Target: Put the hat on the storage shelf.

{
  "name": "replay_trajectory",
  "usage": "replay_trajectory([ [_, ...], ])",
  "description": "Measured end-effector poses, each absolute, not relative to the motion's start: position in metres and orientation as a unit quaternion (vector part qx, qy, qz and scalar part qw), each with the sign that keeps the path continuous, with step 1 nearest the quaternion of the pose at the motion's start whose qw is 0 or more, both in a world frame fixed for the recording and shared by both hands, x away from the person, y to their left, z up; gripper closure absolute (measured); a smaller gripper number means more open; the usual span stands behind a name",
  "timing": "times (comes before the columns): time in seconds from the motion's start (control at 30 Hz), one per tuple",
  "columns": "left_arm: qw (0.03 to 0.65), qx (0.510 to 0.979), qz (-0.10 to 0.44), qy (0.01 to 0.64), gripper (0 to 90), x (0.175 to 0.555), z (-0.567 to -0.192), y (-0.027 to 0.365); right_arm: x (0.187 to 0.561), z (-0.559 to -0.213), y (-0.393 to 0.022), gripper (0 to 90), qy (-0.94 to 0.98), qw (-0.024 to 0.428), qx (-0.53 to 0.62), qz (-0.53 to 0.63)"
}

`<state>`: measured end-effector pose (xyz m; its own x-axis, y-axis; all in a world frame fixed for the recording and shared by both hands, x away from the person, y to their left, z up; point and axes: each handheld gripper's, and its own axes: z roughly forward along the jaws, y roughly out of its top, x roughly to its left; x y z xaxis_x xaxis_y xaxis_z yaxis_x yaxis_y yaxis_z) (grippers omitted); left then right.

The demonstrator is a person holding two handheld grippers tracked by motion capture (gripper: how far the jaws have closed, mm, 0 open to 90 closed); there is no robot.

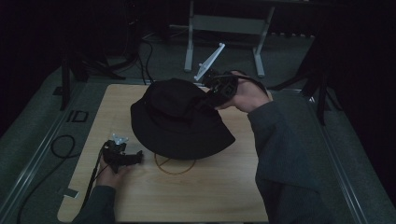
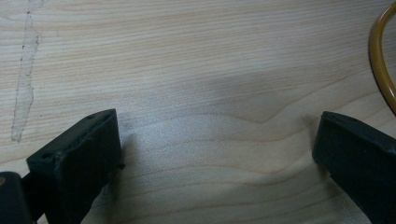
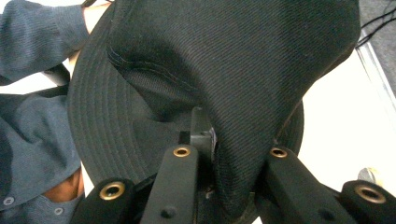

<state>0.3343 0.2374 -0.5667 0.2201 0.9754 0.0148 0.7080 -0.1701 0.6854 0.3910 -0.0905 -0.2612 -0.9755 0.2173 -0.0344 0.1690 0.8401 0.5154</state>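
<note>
- The right tongs (image 1: pixel 211 96) are pinching the crown of a black cloth bucket hat (image 1: pixel 180 116) with a stitched brim. In the right gripper view a fold of the crown fabric (image 3: pixel 243 154) is bunched up between the jaws.
- That grip on the crown is probably why the hat tilts, its far side raised and the near brim drooping toward the pale wooden surface (image 1: pixel 196 196).
- The hat sits over the middle of the surface, its brim overlapping a thin orange ring (image 1: pixel 175 169) marked on the wood. I judge the ring to be the spot where the hat belongs.
- The left tongs (image 1: pixel 135 157) are spread wide with nothing between them, lying low on the wood beside the ring (image 2: pixel 380 65), seemingly parked clear of the work.
</note>
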Motion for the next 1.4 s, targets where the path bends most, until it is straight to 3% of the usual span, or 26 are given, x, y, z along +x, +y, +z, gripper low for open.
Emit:
replay_trajectory([
  [0.87, 0.285, 0.728, 0.234, 0.578, 1.3, 0.334, -0.567, 0.237, 0.395, -0.293, -0.063, 72.6, 0.972, 0.012, 0.103, 0.213],
  [0.93, 0.285, 0.728, 0.234, 0.578, 1.3, 0.334, -0.567, 0.237, 0.395, -0.294, -0.063, 68.6, 0.972, 0.010, 0.106, 0.210],
  [1.03, 0.285, 0.728, 0.234, 0.578, 1.3, 0.334, -0.567, 0.237, 0.398, -0.293, -0.064, 51.5, 0.970, 0.009, 0.124, 0.210],
  [1.07, 0.285, 0.728, 0.234, 0.578, 1.2, 0.334, -0.567, 0.237, 0.398, -0.293, -0.064, 51.5, 0.970, 0.009, 0.124, 0.210],
  [1.13, 0.285, 0.728, 0.234, 0.578, 1.3, 0.334, -0.567, 0.237, 0.400, -0.289, -0.069, 35.8, 0.965, 0.019, 0.154, 0.212],
  [1.4, 0.285, 0.728, 0.234, 0.578, 1.3, 0.334, -0.567, 0.237, 0.399, -0.286, -0.087, 25.6, 0.958, 0.038, 0.174, 0.224],
])
